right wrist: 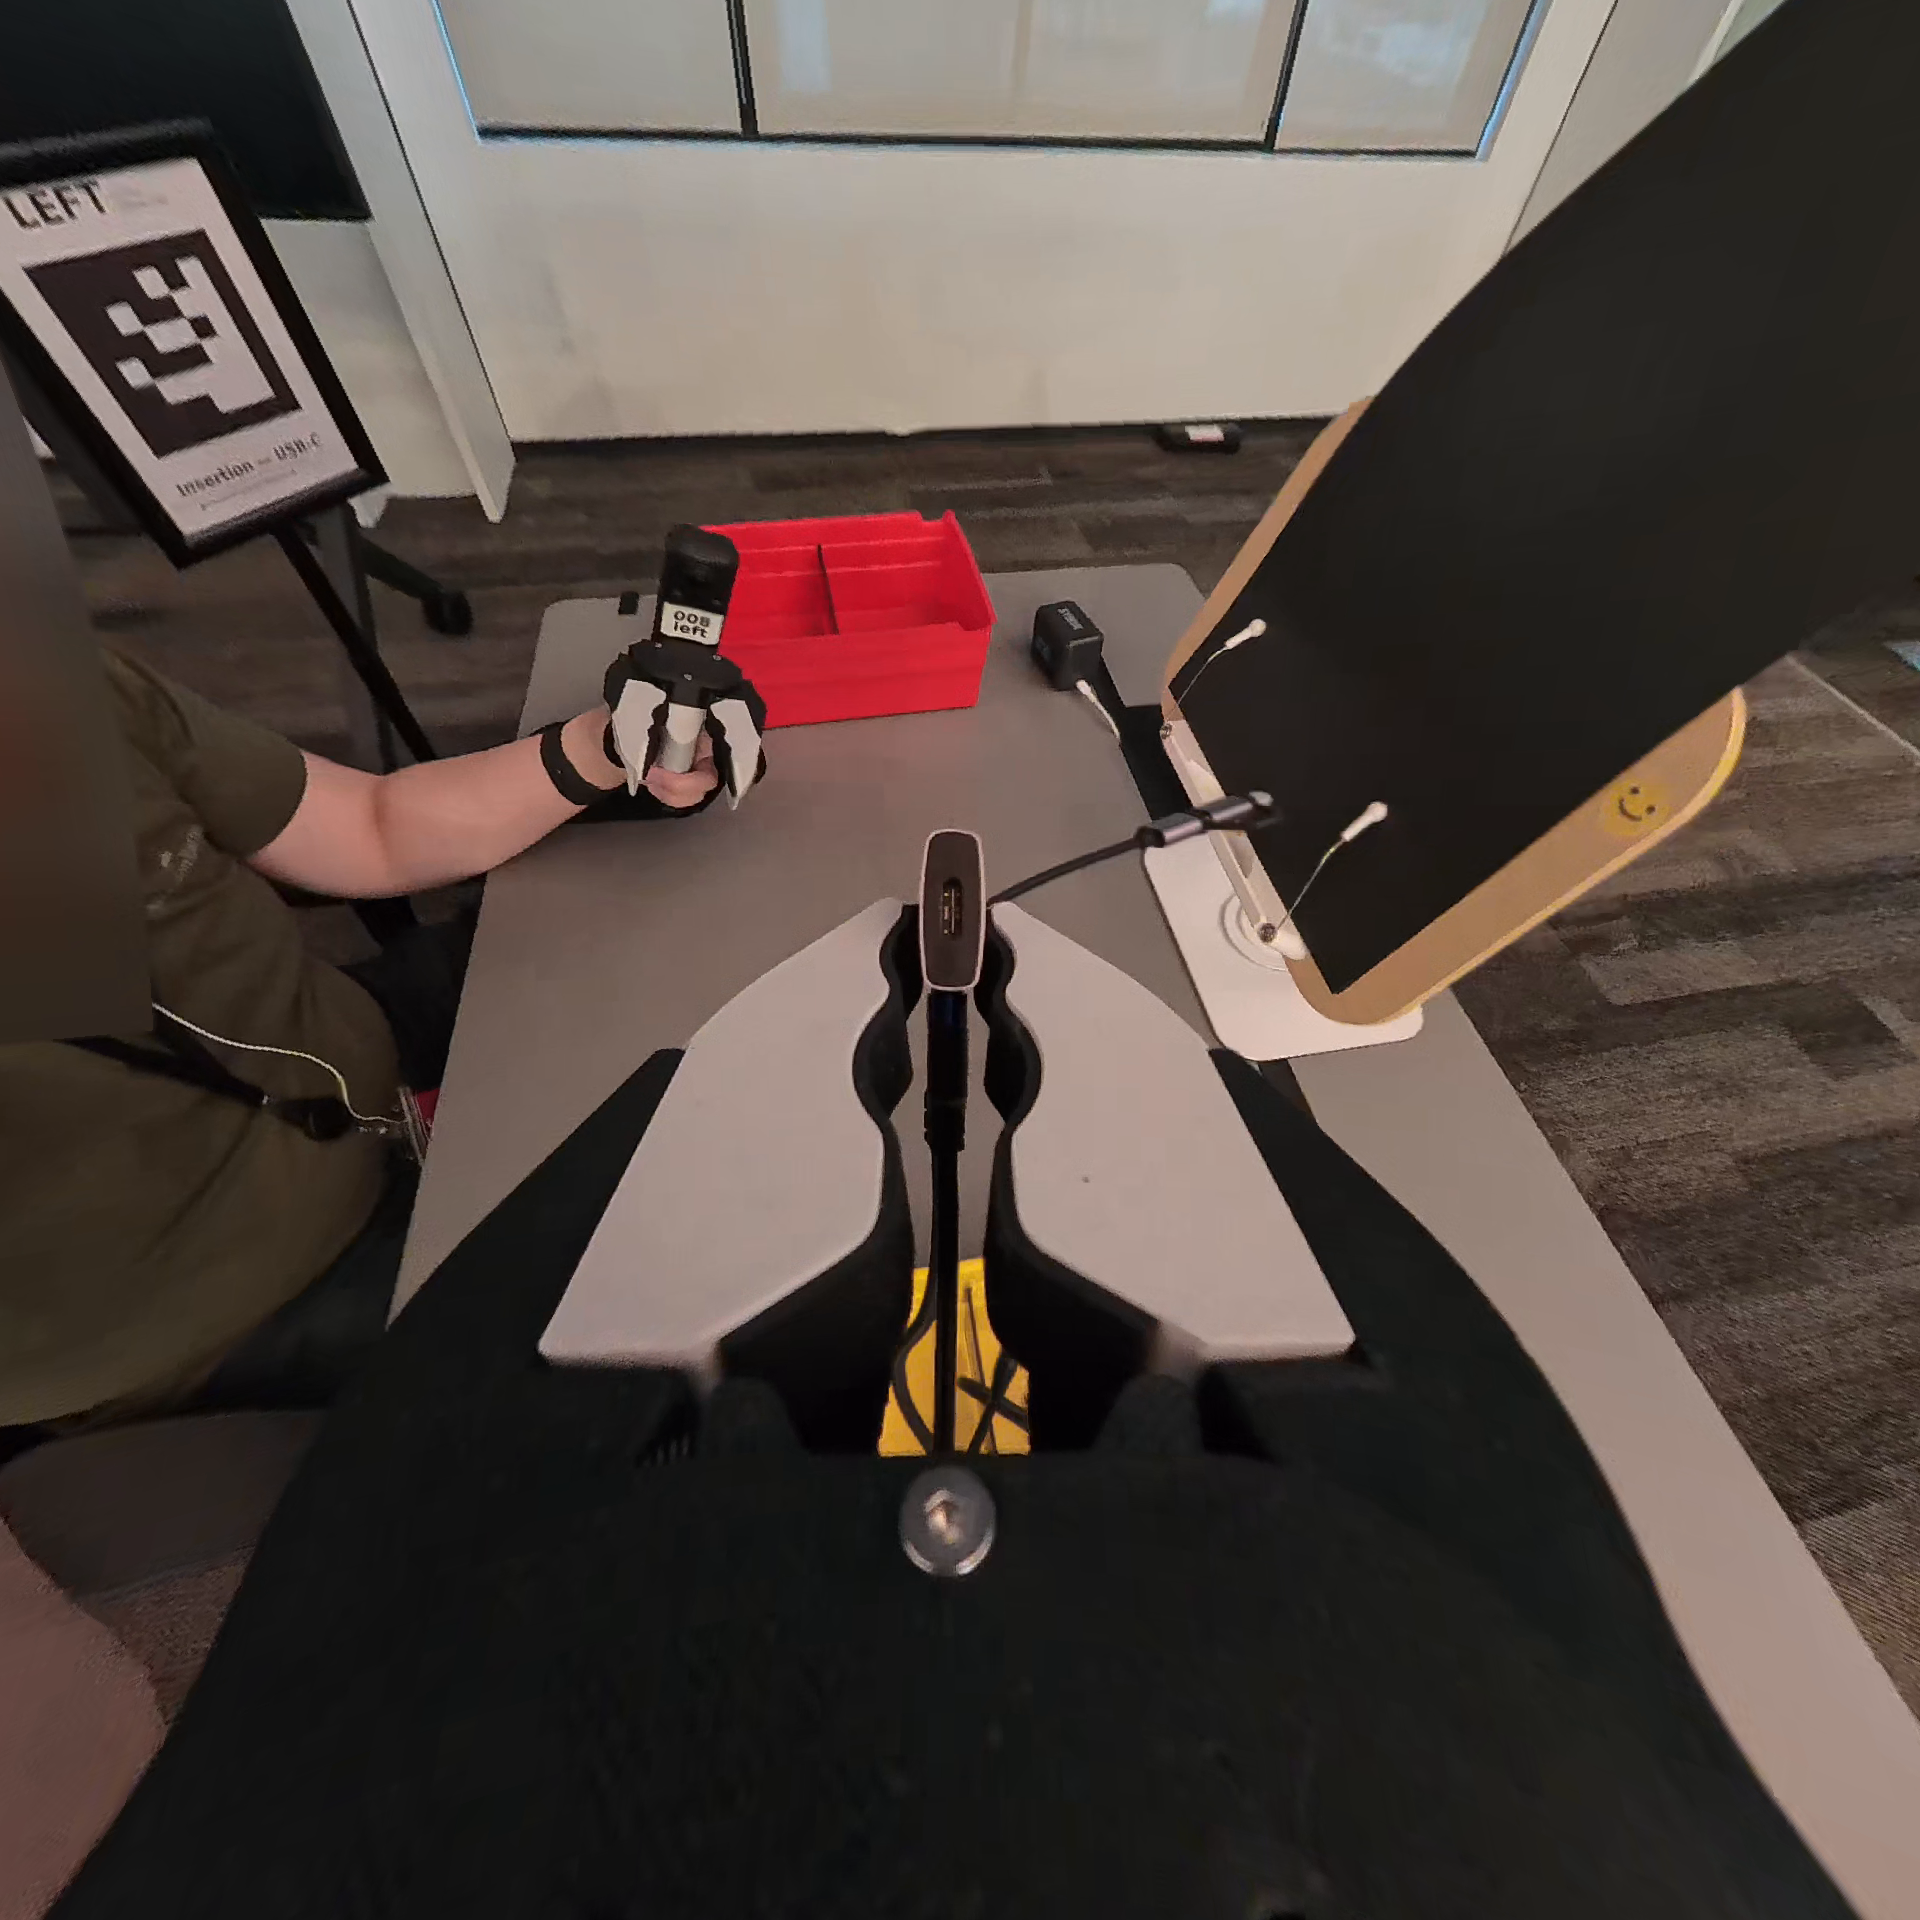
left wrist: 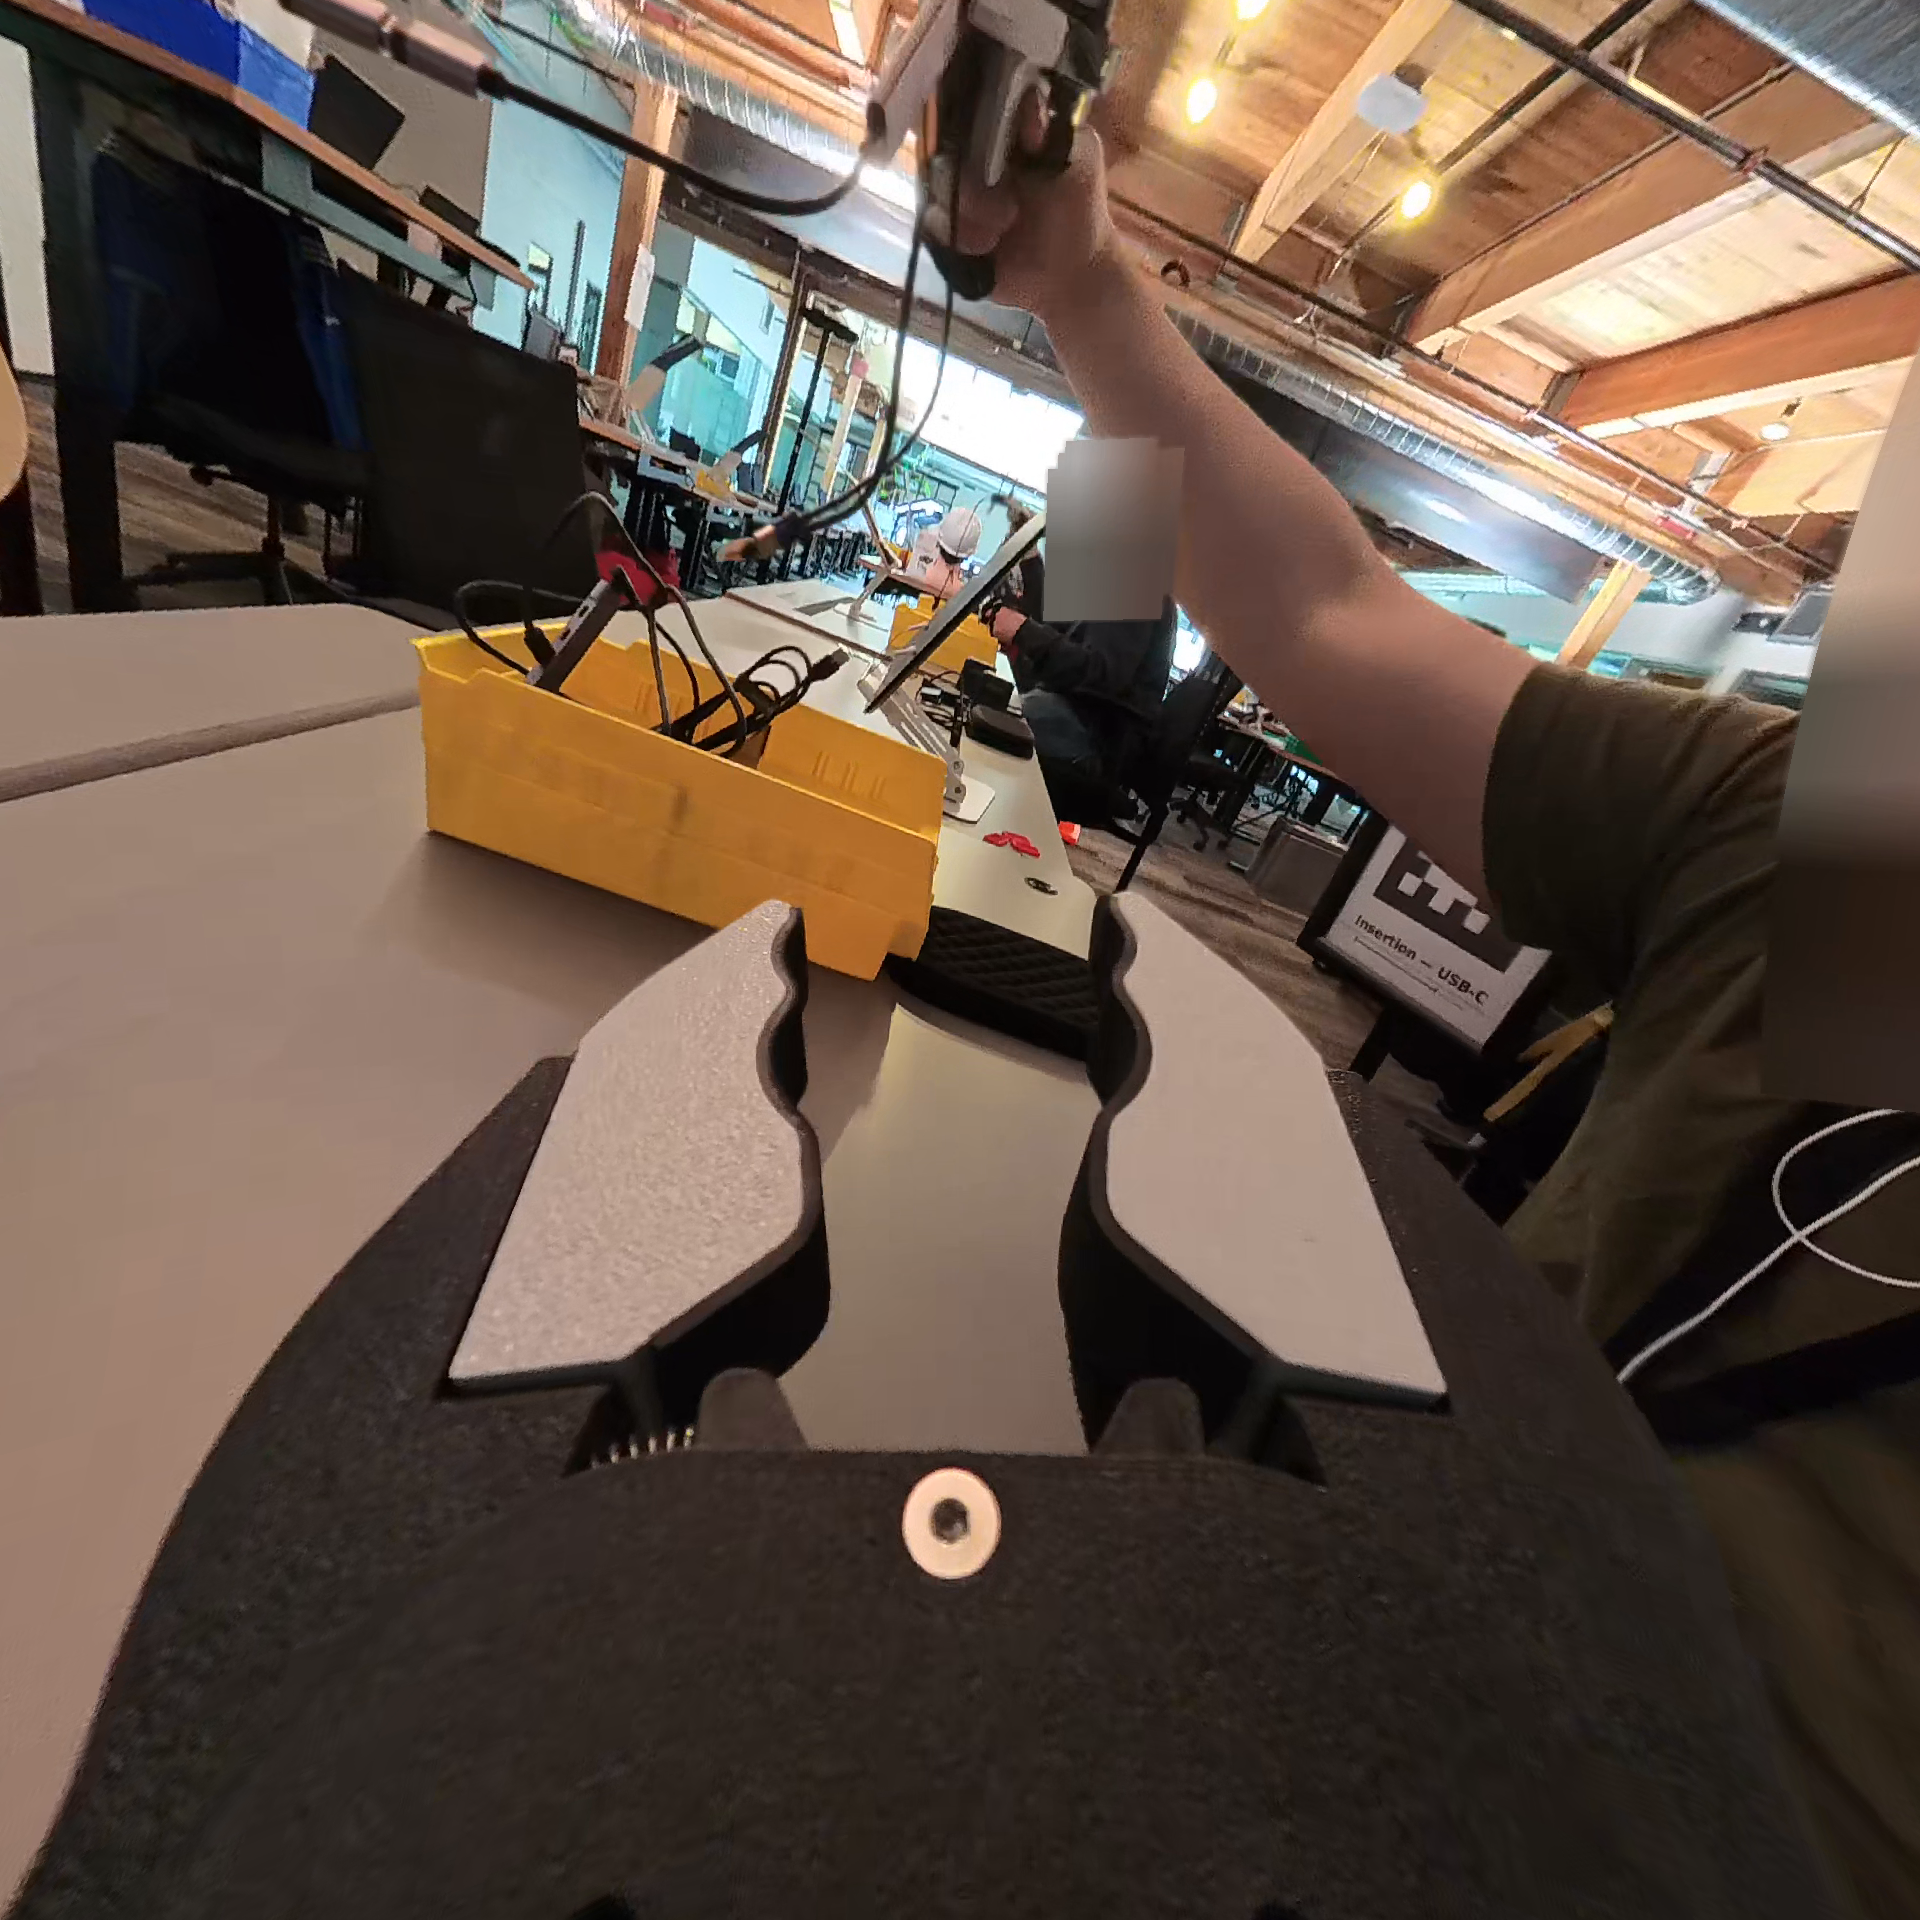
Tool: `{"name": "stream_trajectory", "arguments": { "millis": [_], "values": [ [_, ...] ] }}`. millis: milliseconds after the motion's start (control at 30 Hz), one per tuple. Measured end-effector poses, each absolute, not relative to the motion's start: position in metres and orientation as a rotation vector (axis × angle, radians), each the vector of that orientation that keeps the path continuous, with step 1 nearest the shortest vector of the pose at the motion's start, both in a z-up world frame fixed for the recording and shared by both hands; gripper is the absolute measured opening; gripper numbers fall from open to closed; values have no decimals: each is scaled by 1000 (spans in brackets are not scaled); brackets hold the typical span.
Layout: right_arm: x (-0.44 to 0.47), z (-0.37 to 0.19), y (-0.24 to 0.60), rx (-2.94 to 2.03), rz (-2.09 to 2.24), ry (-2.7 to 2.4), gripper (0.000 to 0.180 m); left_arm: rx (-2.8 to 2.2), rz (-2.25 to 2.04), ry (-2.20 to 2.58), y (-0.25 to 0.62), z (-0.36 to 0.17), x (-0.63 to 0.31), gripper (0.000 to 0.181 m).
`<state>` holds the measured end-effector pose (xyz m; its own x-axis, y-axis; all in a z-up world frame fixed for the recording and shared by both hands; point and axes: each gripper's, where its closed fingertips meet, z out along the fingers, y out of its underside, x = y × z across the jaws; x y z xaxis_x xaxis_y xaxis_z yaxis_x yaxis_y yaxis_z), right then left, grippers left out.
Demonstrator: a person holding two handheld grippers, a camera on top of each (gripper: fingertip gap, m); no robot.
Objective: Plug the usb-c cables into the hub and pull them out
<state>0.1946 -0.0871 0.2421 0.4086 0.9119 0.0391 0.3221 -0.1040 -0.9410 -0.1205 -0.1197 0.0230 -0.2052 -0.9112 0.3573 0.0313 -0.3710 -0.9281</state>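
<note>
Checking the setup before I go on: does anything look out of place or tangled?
The yellow bin holds a loose tangle of black cables spilling over its rim. The right gripper holds the hub high above the table, its cable dangling. Nothing looks damaged.

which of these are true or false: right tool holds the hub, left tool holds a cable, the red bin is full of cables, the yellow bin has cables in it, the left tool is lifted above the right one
1. The right tool grips the slim silver-and-black usb-c hub. True.
2. The left tool holds a cable. False: its jaws are open and empty.
3. The red plastic bin is full of cables. False: its visible compartments look empty.
4. The yellow plastic bin holds black cables. True.
5. The left tool is lifted above the right one. False: it sits low near the grey table, while the right is raised overhead.
</note>
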Motion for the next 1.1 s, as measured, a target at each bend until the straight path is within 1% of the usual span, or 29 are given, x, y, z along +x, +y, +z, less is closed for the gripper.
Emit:
{"name": "stream_trajectory", "arguments": {
  "millis": [200, 367, 500, 600, 733, 867, 1000, 1100],
  "values": [
    [265, 192, -79, -1554, 782, -941, 11, -1369, -1629, 1141, -119, 12, -116, 49],
    [324, 151, -96, -1512, 826, -833, 11, -1413, -1625, 1144, -116, 5, -114, 49],
    [359, 133, -117, -1519, 916, -761, 11, -1450, -1627, 1166, -117, -2, -110, 49],
    [375, 131, -131, -1487, 996, -734, 11, -1471, -1599, 1188, -117, -7, -106, 48],
    [379, 143, -149, -1324, 1105, -761, 11, -1500, -1587, 1218, -119, -15, -101, 48],
    [370, 145, -149, -1261, 1199, -811, 11, -1546, -1576, 1247, -120, -25, -97, 48],
    [353, 130, -140, -1360, 1314, -875, 10, -1595, -1577, 1280, -122, -36, -92, 48],
    [349, 107, -113, -1572, 1296, -823, 10, -1594, -1573, 1291, -124, -37, -91, 49]
  ]
}}
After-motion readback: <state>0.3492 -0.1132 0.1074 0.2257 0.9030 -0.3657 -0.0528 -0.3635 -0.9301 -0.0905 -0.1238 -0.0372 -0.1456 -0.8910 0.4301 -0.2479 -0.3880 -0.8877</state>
